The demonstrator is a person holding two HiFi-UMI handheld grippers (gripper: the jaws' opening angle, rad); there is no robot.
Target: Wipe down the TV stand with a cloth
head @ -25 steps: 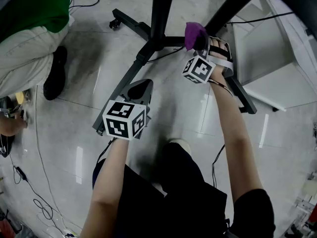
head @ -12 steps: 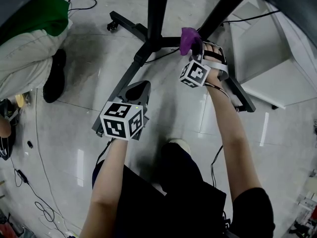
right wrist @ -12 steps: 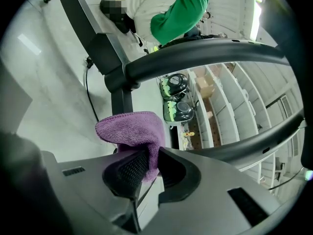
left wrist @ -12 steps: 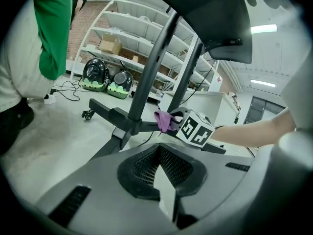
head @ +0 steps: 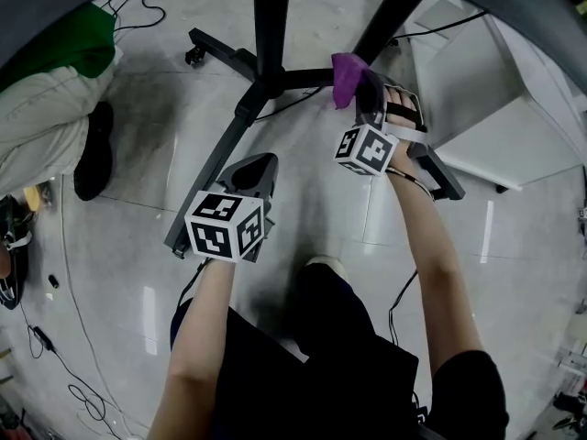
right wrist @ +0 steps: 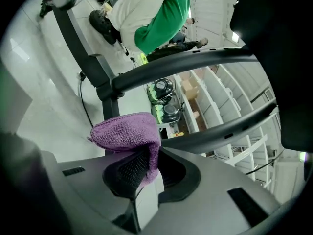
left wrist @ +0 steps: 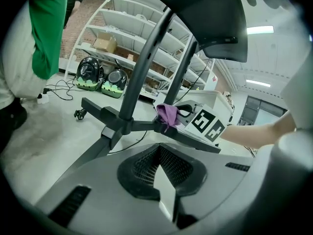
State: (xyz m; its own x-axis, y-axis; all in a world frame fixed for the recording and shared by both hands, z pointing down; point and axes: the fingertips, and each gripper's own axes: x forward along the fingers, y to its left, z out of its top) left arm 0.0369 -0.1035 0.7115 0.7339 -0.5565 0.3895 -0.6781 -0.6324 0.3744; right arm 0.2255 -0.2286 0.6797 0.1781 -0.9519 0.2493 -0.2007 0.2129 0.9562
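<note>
The black TV stand base (head: pixel 240 108) spreads its legs over the floor, with its column (head: pixel 268 16) rising at the top. My right gripper (head: pixel 367 88) is shut on a purple cloth (head: pixel 346 73) and presses it against the stand's right-hand leg near the centre joint. In the right gripper view the cloth (right wrist: pixel 128 131) is pinched between the jaws, with a black stand bar (right wrist: pixel 195 58) just beyond. My left gripper (head: pixel 260 161) hovers over the left front leg, shut and holding nothing. Its view shows the pads (left wrist: pixel 159 155) meeting and the cloth (left wrist: pixel 167 114) on the leg ahead.
A person in green and beige stands at the left, one black shoe (head: pixel 90 152) near the stand. Cables (head: pixel 55 273) trail across the floor at the left. A white low unit (head: pixel 514 145) sits at the right. A caster (head: pixel 194 55) ends the rear leg. Shelving (left wrist: pixel 122 38) lines the far wall.
The right gripper with the cloth has slid a little along the stand's leg, away from the centre joint. The left gripper has hardly moved. The head view has shifted slightly.
</note>
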